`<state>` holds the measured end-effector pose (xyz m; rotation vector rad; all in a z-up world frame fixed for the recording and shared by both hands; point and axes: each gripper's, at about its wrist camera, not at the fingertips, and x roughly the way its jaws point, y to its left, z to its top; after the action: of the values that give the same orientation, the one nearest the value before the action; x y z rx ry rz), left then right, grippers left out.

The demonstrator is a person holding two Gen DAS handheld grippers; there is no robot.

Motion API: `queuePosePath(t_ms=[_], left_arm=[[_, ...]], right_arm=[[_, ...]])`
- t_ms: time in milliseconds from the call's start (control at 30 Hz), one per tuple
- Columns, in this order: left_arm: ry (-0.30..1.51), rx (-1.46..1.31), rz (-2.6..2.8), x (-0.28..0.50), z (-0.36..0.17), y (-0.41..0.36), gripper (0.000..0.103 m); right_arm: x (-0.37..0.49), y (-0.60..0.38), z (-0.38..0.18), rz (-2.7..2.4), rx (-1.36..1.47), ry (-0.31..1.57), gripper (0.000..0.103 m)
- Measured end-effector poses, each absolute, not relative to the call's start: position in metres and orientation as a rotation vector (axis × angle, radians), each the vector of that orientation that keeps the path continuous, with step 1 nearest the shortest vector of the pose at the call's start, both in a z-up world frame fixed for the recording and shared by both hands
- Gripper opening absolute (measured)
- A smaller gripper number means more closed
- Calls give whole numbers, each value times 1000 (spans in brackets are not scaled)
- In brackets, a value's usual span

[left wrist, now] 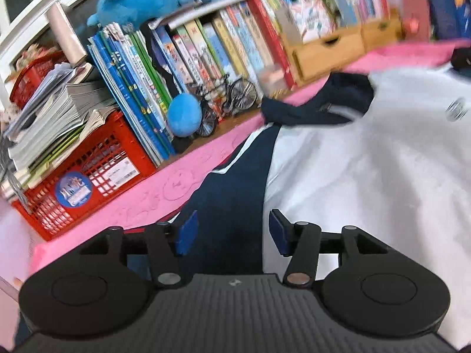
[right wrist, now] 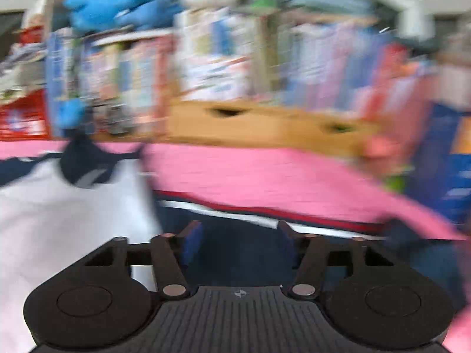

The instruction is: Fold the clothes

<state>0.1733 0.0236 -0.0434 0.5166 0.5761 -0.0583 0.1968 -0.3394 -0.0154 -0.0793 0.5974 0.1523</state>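
A white shirt (left wrist: 368, 161) with a navy collar (left wrist: 318, 100) and navy sleeves lies spread on a pink mat (left wrist: 164, 188). My left gripper (left wrist: 232, 232) is open, its blue pads apart over the navy left sleeve (left wrist: 226, 194). The right wrist view is motion-blurred. There my right gripper (right wrist: 240, 244) is open over the navy right sleeve (right wrist: 241, 253), which has a white and red stripe. The shirt's white body (right wrist: 59, 220) and collar (right wrist: 85, 164) lie to its left.
Behind the mat stand a row of books (left wrist: 206, 50), a red crate (left wrist: 85, 176) of papers, a blue plush toy (left wrist: 138, 0), a small model bicycle (left wrist: 226, 100) and a wooden drawer box (left wrist: 329, 50). The drawer box also shows in the right wrist view (right wrist: 265, 126).
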Motion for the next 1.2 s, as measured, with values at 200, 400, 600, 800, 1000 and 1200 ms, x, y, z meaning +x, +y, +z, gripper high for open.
queuePosePath(t_ms=[200,400,600,800,1000,1200], left_arm=[[552,604,66,179,-67,55,54],[537,547,126,178,-71,85,54],[554,463,109,181,-65,97,55],[543,508,126,180,-68,89,55],[570,446,130,173,-57,94,54],[499,335,34,99,-20,98,59]], right_arm=[[257,-317,-38,105,-138,663,35],[294,-437,-55,-505,-317,702,42],[221,-482,-28,-378,-253,605,48],[182,-500,-28,-297,-301,639,62],[143,-533,12,-376,0,586,69],[39,-473,40,-94,-63,441,88]])
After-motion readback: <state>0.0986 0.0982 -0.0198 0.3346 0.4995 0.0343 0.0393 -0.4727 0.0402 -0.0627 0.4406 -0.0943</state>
